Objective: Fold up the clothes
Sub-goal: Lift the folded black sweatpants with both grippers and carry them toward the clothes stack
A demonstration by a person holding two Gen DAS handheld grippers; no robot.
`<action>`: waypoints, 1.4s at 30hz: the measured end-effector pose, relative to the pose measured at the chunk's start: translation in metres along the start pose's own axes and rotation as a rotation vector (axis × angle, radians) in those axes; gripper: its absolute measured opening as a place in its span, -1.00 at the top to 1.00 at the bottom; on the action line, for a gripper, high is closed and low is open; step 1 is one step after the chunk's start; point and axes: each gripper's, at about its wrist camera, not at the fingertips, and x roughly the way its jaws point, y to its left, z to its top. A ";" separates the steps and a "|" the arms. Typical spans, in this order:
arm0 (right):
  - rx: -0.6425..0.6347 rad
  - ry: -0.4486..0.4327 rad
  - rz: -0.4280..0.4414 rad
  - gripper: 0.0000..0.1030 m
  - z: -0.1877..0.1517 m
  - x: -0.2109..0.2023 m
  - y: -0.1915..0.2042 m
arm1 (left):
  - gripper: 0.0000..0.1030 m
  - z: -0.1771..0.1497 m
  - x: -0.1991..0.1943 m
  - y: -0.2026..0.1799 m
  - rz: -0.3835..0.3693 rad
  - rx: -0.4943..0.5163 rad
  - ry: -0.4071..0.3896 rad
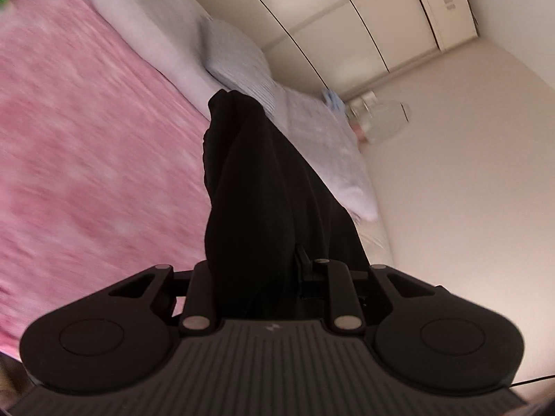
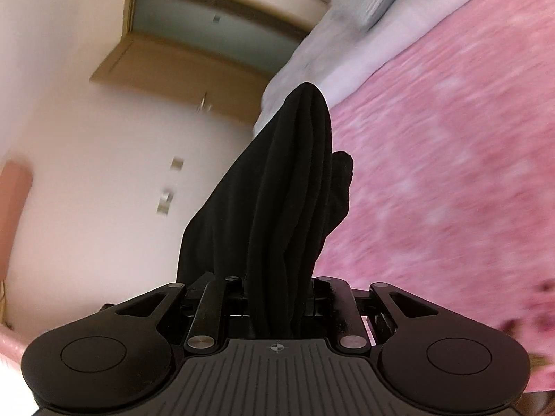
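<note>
Left wrist view, left gripper (image 1: pixel 274 270) clamping black garment (image 1: pixel 263 180), right gripper (image 2: pixel 277 294) likewise clamping it.

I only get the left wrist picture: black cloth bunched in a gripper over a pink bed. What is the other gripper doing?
Observer: The right gripper is also shut on black cloth, bunched between its jaws.
Operator: Is a door anywhere?
Observer: Yes, a wooden-framed door shows in the right view, in the cream wall.
Operator: Anything else there?
Observer: Small switch plates sit on that wall, blurred.
</note>
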 end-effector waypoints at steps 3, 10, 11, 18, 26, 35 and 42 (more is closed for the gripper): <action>0.010 0.026 0.024 0.65 -0.021 0.078 0.031 | 0.61 0.048 -0.071 0.048 0.027 0.002 -0.031; 0.024 0.111 0.046 0.65 -0.053 0.231 0.095 | 0.61 0.126 -0.165 0.118 0.094 -0.028 -0.082; 0.014 0.122 0.044 0.65 -0.054 0.245 0.102 | 0.61 0.136 -0.175 0.127 0.094 -0.034 -0.093; -0.067 0.199 0.044 0.64 -0.037 0.348 0.137 | 0.61 0.183 -0.225 0.183 0.124 -0.088 -0.212; -0.084 0.268 0.042 0.64 -0.021 0.448 0.158 | 0.61 0.245 -0.252 0.243 0.172 -0.143 -0.258; -0.022 0.158 0.018 0.64 -0.026 0.570 0.174 | 0.61 0.364 -0.274 0.353 0.153 -0.077 -0.146; 0.018 0.033 -0.003 0.64 -0.013 0.661 0.193 | 0.61 0.469 -0.276 0.421 0.134 0.013 -0.081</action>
